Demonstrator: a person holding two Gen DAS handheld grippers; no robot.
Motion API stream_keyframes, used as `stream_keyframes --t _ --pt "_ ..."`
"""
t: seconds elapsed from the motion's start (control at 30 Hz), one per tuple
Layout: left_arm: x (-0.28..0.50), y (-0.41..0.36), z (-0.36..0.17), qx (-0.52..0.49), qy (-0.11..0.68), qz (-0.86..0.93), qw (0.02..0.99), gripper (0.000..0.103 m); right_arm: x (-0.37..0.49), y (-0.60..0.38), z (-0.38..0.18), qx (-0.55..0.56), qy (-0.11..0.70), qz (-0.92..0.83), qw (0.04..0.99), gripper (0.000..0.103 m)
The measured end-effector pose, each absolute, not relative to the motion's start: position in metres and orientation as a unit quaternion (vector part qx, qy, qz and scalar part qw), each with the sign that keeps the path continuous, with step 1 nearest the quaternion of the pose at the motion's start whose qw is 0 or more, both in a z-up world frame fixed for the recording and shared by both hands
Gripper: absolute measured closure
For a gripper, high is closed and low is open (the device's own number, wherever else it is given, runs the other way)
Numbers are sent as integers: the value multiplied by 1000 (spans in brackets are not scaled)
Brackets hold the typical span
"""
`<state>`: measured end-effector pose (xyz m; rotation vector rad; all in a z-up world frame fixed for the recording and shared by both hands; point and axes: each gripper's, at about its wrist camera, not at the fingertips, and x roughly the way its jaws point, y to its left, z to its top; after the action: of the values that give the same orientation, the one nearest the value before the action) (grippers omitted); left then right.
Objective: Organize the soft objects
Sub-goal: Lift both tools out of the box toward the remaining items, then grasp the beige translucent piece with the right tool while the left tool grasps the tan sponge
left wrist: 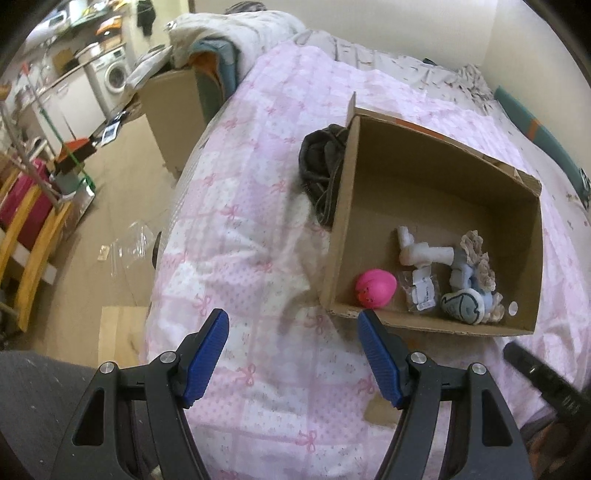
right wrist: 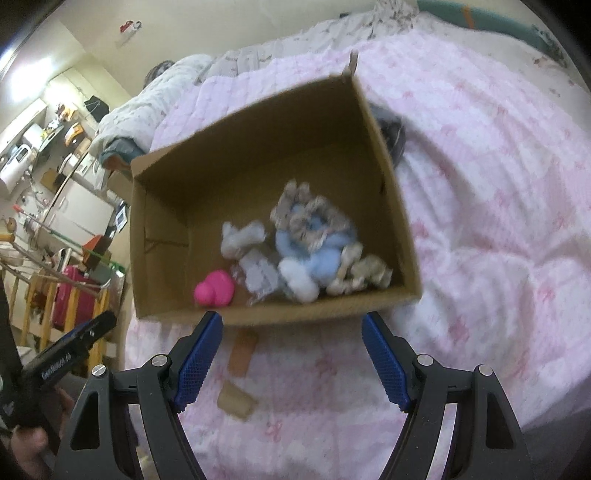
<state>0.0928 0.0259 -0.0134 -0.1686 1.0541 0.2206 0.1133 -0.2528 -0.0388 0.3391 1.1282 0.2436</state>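
Note:
An open cardboard box (left wrist: 369, 199) (right wrist: 159, 236) sits on a pink quilted bed. Inside lie a pink rubber duck (left wrist: 376, 288) (right wrist: 215, 288), a white plush piece (left wrist: 417, 251) (right wrist: 242, 236), a small clear packet (left wrist: 423, 290) (right wrist: 258, 275) and a blue-and-beige plush doll (left wrist: 471, 284) (right wrist: 314, 240). A dark bundled garment (left wrist: 323, 166) (right wrist: 391, 129) lies on the quilt against the box's outer wall. My left gripper (left wrist: 291, 321) hangs open over the quilt just short of the box's near corner, nothing between its fingers. My right gripper (right wrist: 291, 323) stands open at the box's near wall, also empty.
The pink quilt (left wrist: 251, 206) (right wrist: 480, 177) covers the bed, with rumpled white bedding (left wrist: 236, 29) at its far end. A second cardboard box (left wrist: 173, 110) stands beside the bed. Wooden floor, a clothes rack (left wrist: 33, 221) and a washing machine (left wrist: 114, 75) lie to the left. Cardboard scraps (right wrist: 240, 373) rest on the quilt.

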Motion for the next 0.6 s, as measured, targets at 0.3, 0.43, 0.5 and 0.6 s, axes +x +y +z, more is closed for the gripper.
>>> stream_keyframes --t 0.3,0.43,0.5,0.6 --pt "97 39 -22 -130 519 112 837 34 110 -216 -68 120 576 159 793 21" --pt "100 39 -25 -134 530 106 831 34 104 -180 -89 87 607 193 766 21" --pt "99 39 -25 -134 531 104 830 34 98 -159 -100 53 621 211 753 23" --pt "99 39 -25 -138 532 100 829 34 90 -135 -112 -8 628 222 746 23"
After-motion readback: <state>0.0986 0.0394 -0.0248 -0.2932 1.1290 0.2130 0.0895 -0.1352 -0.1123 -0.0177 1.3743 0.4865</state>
